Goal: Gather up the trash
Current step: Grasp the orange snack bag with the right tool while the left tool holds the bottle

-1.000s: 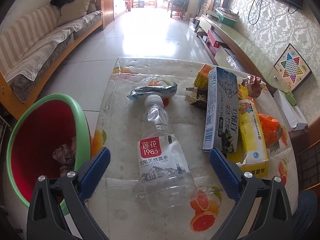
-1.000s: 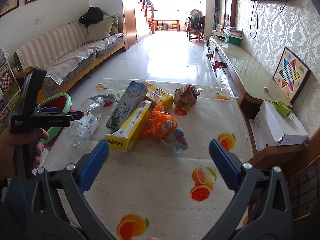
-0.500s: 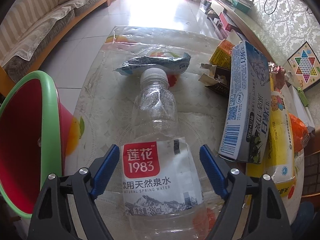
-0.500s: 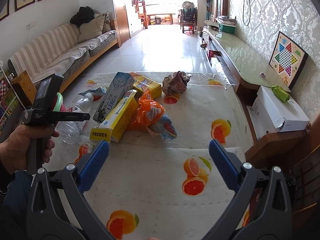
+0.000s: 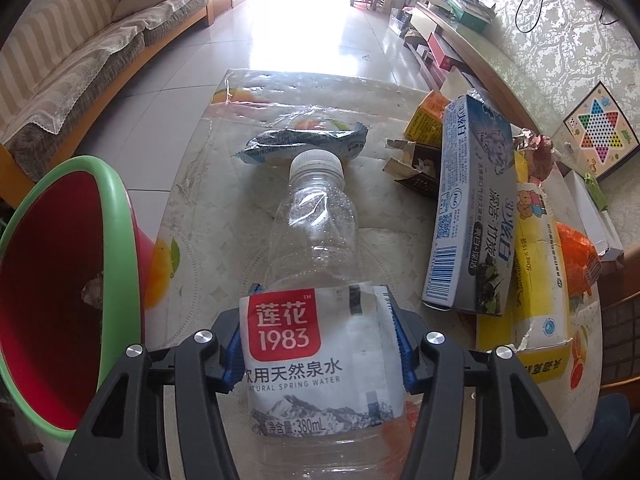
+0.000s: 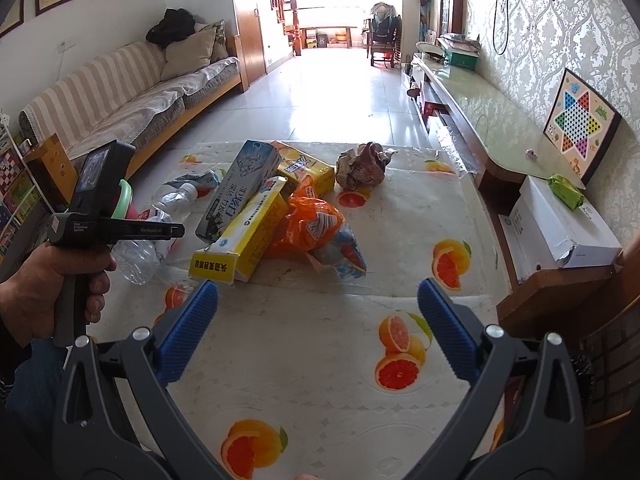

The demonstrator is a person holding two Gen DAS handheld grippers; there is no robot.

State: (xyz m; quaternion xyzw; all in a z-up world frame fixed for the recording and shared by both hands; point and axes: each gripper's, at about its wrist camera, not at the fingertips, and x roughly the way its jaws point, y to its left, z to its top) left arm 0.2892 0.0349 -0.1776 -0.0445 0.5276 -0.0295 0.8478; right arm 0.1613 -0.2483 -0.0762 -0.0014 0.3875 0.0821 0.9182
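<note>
My left gripper is shut on an empty clear water bottle with a red and white label, lying on the table with its white cap pointing away. The bottle also shows in the right wrist view, beside the hand-held left gripper. A red bin with a green rim stands left of the table, with crumpled paper inside. My right gripper is open and empty above the near part of the table. Other trash lies ahead of it: a toothpaste box, a yellow box, an orange bag, crumpled paper.
A snack wrapper lies just beyond the bottle cap. A torn small carton sits right of it. A white box rests on a low wooden stand at the table's right. A sofa runs along the left wall.
My left gripper moved forward over the bottle and its jaws closed on the labelled body. My right gripper stayed open and shifted only a little.
</note>
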